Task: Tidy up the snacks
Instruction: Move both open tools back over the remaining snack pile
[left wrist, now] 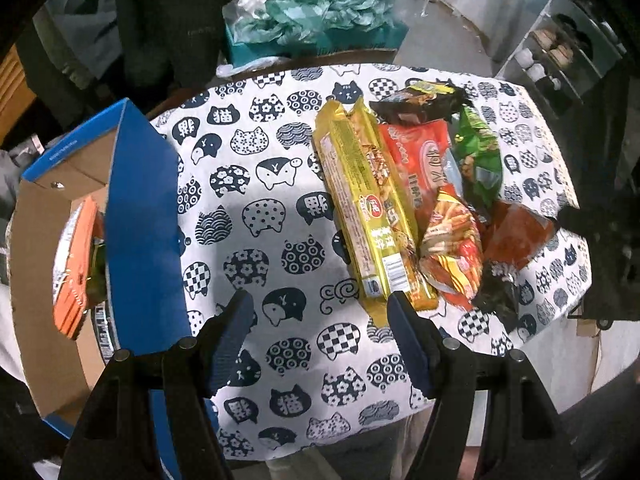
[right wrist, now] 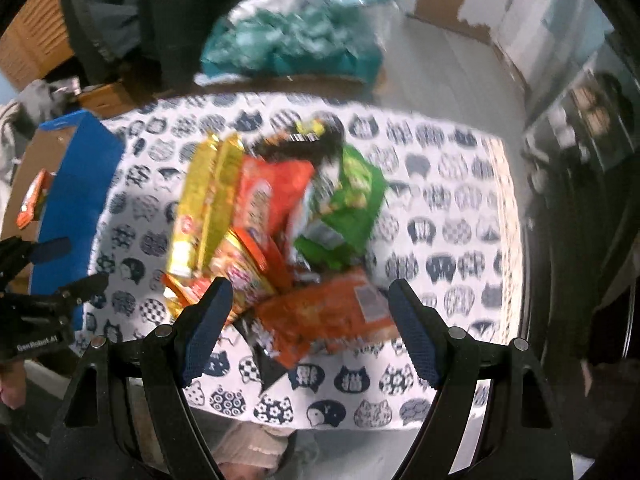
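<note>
A pile of snack packets lies on the cat-print tablecloth (left wrist: 256, 184): a long gold packet (left wrist: 360, 208), a red packet (left wrist: 420, 160), a green packet (left wrist: 480, 156), a dark packet (left wrist: 416, 104), a striped red-yellow packet (left wrist: 452, 248) and an orange packet (left wrist: 516, 236). My left gripper (left wrist: 320, 312) is open and empty, hovering at the near end of the gold packet. My right gripper (right wrist: 310, 300) is open and empty above the orange packet (right wrist: 328, 316), with the gold packet (right wrist: 208, 200) and green packet (right wrist: 352, 204) beyond. An orange packet (left wrist: 76, 264) lies inside the blue cardboard box (left wrist: 140, 220).
The blue box (right wrist: 76, 200) stands at the table's left edge. A teal bag of crumpled plastic (left wrist: 320, 20) sits behind the table. A shelf unit (left wrist: 560, 56) stands at the far right. My left gripper also shows in the right wrist view (right wrist: 68, 264).
</note>
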A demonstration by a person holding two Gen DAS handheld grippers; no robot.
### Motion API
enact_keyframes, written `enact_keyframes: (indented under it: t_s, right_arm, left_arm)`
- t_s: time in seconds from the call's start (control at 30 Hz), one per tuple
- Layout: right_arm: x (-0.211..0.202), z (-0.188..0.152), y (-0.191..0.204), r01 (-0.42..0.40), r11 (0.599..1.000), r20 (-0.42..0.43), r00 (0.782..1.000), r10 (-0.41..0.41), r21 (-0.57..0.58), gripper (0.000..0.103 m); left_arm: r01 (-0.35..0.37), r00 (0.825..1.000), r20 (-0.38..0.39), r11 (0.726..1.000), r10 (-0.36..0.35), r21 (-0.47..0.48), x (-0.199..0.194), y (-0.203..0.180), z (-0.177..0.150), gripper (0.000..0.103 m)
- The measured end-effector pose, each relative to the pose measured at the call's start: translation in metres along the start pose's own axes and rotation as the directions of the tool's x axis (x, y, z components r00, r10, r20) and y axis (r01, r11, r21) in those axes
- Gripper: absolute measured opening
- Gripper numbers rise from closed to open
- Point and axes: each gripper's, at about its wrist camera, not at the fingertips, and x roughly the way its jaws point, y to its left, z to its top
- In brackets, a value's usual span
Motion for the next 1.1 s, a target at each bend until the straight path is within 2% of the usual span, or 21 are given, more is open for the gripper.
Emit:
enact_keyframes:
  t_s: [0.27,0.57,0.73,0.83,0.9,1.1]
  right_arm:
    - [0.029,-0.014,-0.019,-0.002,0.991,-0.084,0.996,0.013,0.132,0.081]
    - [0.062,-0.021,-0.016,0.046,0.979,-0.142,0.99,-0.017,0.199,0.081]
    - [0.069,-0.021,-0.02,0.024,0.969,-0.132,0.991,0.009,0.245,0.082]
    - [0.075,-0.021,-0.023,-0.017,0.961,-0.142,0.988,0.059,0.277,0.082]
    - [0.075,-0.021,-0.022,-0.019,0.962,-0.14,0.988,0.06,0.274,0.082]
    - [0.081,-0.024,-0.011,0.01,0.986,-0.16,0.987,0.017,0.165,0.084]
  left_arm:
    - [-0.003,1.0,-0.026,1.0,0.003,-0.006,0.018,-0.009,0.006,0.071]
    - [-0.03,0.999,-0.042,0.999,0.028,-0.031,0.038,-0.008,0.017,0.071]
    - [-0.041,0.998,-0.05,0.999,0.04,-0.02,0.046,-0.012,0.019,0.071]
    - [-0.051,0.997,-0.056,0.999,0.05,-0.013,0.051,-0.014,0.021,0.071]
    - [-0.055,0.997,-0.06,0.998,0.054,-0.014,0.055,-0.016,0.023,0.071]
    - [-0.056,0.995,-0.088,0.998,0.053,-0.024,0.071,-0.02,0.03,0.071]
